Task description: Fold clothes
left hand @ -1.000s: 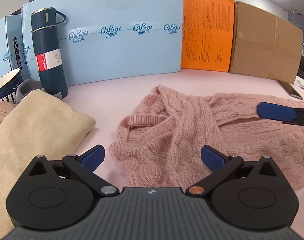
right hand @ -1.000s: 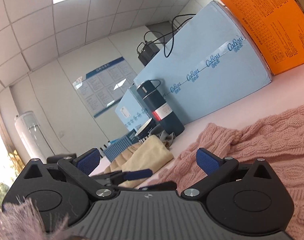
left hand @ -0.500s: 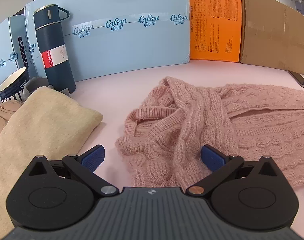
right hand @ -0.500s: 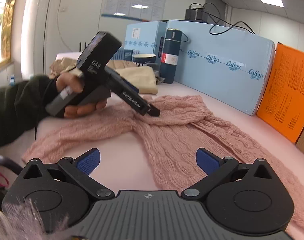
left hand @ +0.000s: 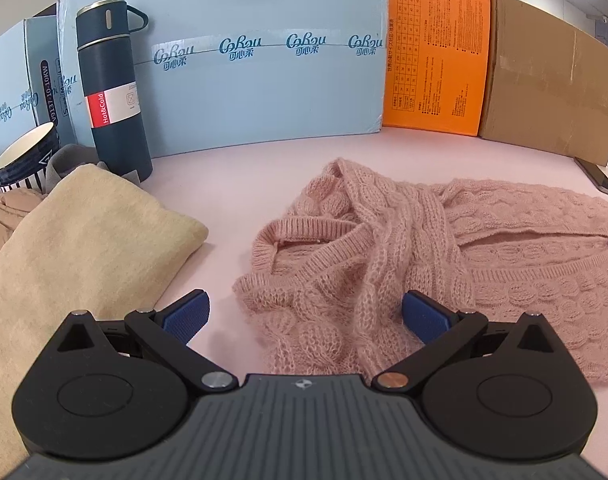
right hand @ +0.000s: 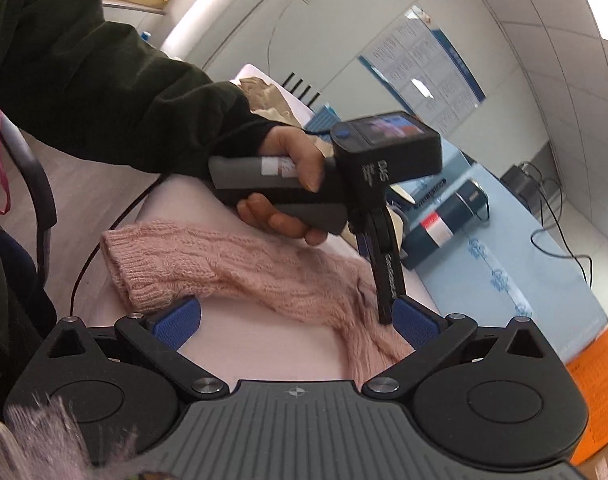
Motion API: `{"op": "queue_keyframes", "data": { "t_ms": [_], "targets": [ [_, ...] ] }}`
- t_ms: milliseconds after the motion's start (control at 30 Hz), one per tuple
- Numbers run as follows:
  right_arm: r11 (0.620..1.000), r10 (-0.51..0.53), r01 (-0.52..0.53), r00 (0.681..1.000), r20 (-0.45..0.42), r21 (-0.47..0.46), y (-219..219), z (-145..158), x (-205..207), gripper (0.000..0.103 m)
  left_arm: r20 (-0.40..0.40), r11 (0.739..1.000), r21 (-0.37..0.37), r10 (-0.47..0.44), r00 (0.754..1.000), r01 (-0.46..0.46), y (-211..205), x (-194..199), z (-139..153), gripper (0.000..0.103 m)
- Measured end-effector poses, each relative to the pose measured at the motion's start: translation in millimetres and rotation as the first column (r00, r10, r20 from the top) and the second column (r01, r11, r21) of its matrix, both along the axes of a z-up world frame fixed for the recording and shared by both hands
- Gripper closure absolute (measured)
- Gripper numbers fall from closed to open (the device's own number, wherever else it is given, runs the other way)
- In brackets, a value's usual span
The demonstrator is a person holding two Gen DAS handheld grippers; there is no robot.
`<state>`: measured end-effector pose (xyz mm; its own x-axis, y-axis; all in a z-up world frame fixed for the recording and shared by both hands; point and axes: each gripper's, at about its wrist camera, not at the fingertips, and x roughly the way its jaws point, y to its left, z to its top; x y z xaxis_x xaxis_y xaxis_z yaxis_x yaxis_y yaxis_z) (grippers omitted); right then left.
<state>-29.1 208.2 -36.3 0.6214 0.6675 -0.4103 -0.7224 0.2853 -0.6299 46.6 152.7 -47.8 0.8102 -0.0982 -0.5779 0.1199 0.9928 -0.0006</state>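
Observation:
A pink cable-knit sweater (left hand: 404, 248) lies crumpled on the pink table (left hand: 231, 184), its neckline toward me. My left gripper (left hand: 306, 314) is open and empty, just above the sweater's near edge. In the right wrist view one sleeve with a ribbed cuff (right hand: 207, 268) stretches across the table. My right gripper (right hand: 293, 324) is open and empty above that sleeve. The left gripper also shows in the right wrist view (right hand: 386, 276), held in a hand, fingers pointing down at the sweater.
A folded beige garment (left hand: 63, 264) lies at the left. A dark blue flask (left hand: 111, 96) and a striped cup (left hand: 23, 160) stand behind it. Blue (left hand: 243, 64), orange (left hand: 432, 56) and brown (left hand: 552, 92) boxes line the back. A phone (left hand: 600, 178) lies far right.
The right gripper has swung round and down, from facing the ceiling to looking at the sleeve and the left hand. The left gripper has drawn slightly closer to the sweater. Both stay open.

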Motion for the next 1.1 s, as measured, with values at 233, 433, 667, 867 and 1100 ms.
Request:
{"op": "queue_keyframes", "data": {
  "t_ms": [233, 433, 667, 867, 1100],
  "targets": [
    [0.991, 0.126, -0.125, 0.992, -0.002, 0.035, 15.3, -2.4, 13.0, 0.003, -0.010, 0.996, -0.078, 0.040, 0.999, -0.041, 13.9, 2.2, 1.3, 0.000],
    [0.982, 0.188, -0.186, 0.972, -0.137, 0.032, 27.9, 2.1, 23.0, 0.064, -0.024, 0.995, -0.089, 0.040, 0.999, -0.042, 15.1, 3.4, 0.5, 0.000],
    [0.992, 0.108, -0.089, 0.968, -0.226, 0.094, 26.7, 9.3, 35.1, 0.089, 0.033, 0.987, -0.076, 0.143, 0.989, -0.140, 27.2, -10.5, 12.1, 0.000],
    [0.977, 0.071, 0.012, 0.922, -0.380, 0.212, 8.0, 27.5, 54.5, 0.089, 0.216, 0.997, 0.078, 0.004, 0.976, -0.021, 48.2, -98.0, 22.9, 0.000],
    [0.957, 0.101, 0.058, 0.852, -0.513, 0.285, -3.3, 33.4, 68.4, 0.089, 0.407, 0.987, 0.155, -0.100, 0.908, 0.040, 70.9, -215.7, 16.9, 0.000]
  ]
}}
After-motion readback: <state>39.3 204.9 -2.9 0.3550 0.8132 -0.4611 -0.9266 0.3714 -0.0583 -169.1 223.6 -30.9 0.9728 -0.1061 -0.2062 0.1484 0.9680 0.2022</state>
